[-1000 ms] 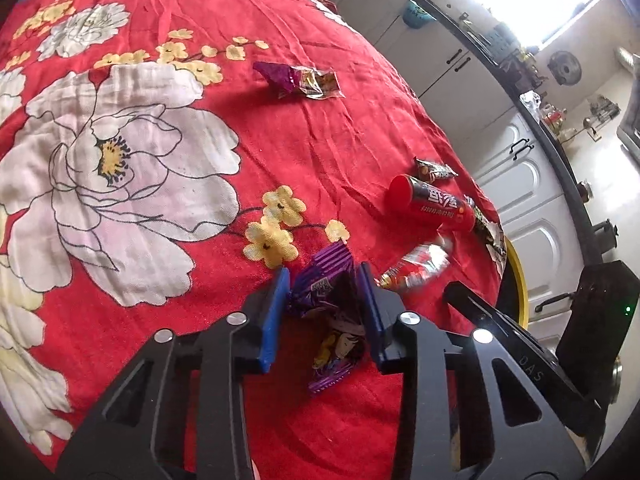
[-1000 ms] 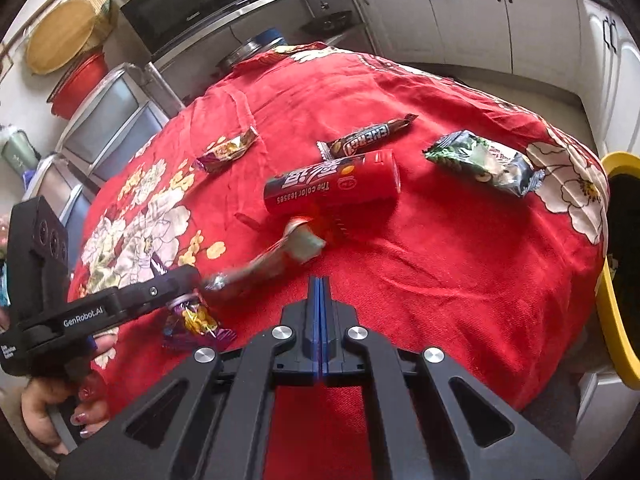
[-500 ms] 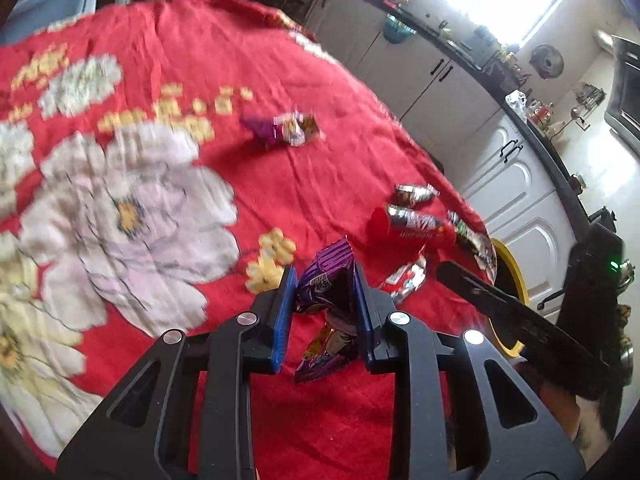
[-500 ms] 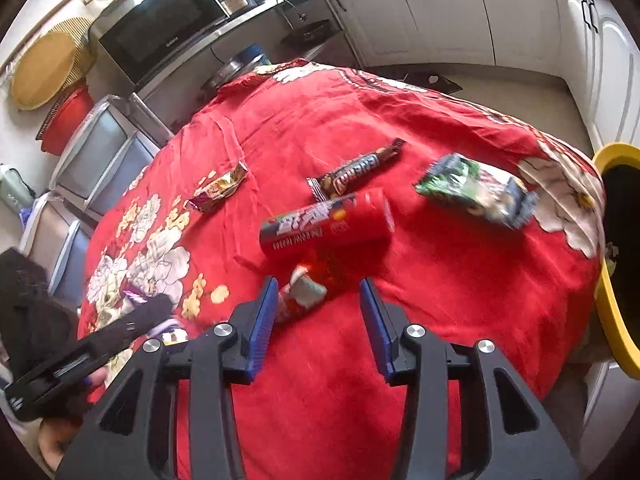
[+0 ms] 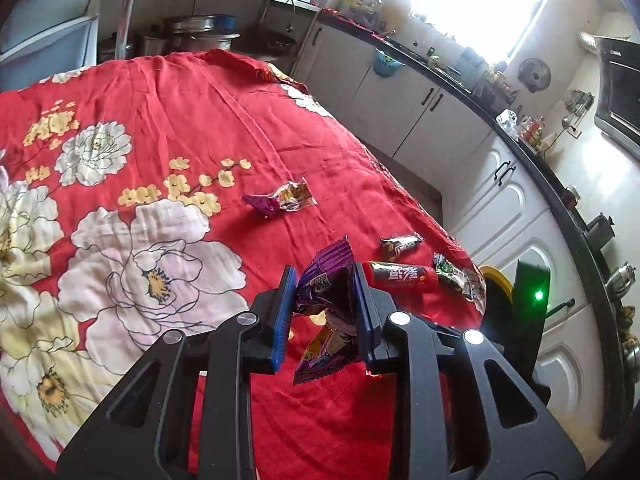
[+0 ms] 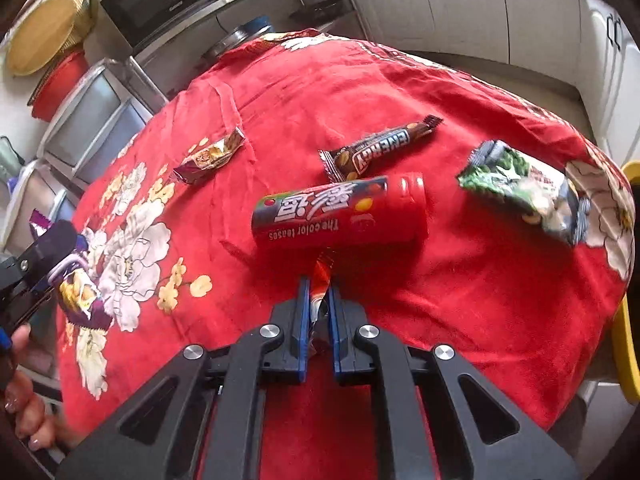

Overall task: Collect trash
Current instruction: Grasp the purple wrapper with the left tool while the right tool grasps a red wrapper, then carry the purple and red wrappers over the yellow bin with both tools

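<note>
**Red cloth, wrappers in both tools**

Red flowered cloth [image 6: 460, 300] covers the tabletop. On it lie a red candy tube [image 6: 340, 216], a green snack packet [image 6: 524, 192], a brown energy bar [image 6: 380, 152] and a small gold wrapper [image 6: 210, 156]. The left tool [image 5: 325, 300] grips a purple wrapper [image 5: 326, 284] clear of the cloth. The right tool [image 6: 318, 294] has just closed on a red foil wrapper [image 6: 320, 280], just beside the tube.

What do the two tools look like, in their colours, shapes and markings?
Both tools, left tool and right tool, have matte black, triangulated cut-out frames with round silver bolts and flat blue pads. Seen from the left wrist view, the right tool's black body shows a small green light.
</note>
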Demonstrator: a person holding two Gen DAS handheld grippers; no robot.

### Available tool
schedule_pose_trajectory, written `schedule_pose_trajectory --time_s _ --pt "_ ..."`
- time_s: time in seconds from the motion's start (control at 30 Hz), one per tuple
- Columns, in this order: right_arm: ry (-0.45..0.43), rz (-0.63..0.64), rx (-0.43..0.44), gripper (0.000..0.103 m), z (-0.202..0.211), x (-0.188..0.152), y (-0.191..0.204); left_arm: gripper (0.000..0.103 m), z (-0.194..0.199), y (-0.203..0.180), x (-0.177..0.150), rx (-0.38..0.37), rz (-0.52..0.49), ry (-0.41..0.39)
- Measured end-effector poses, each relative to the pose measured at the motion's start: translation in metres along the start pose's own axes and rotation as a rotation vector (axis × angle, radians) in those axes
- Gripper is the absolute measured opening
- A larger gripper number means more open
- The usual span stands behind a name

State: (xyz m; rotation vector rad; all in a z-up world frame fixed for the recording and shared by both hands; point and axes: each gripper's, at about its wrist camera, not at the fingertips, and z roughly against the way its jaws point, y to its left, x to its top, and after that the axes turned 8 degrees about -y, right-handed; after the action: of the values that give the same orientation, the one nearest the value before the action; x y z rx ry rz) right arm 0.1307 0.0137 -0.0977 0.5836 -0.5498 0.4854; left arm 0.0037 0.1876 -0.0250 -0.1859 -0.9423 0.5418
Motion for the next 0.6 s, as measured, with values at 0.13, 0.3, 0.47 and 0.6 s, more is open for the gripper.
schedule_pose_trajectory --time_s 0.13,0.3,0.47,0.6 --pt "-0.021 0.026 0.008 0.008 0.013 -0.002 0.000 0.021 -0.001 -0.010 0.002 -0.013 -0.024 -0.002" --pt "-0.080 0.029 0.012 0.008 0.040 -0.001 -0.007 0.021 -0.006 -0.027 0.005 -0.032 -0.060 -0.008" --pt "-0.162 0.018 -0.015 0.008 0.074 0.004 -0.023 0.021 -0.012 -0.048 0.007 -0.063 -0.095 -0.007" --pt "-0.225 0.005 -0.053 0.008 0.102 0.008 -0.041 0.021 -0.019 -0.069 0.007 -0.098 -0.128 -0.002"
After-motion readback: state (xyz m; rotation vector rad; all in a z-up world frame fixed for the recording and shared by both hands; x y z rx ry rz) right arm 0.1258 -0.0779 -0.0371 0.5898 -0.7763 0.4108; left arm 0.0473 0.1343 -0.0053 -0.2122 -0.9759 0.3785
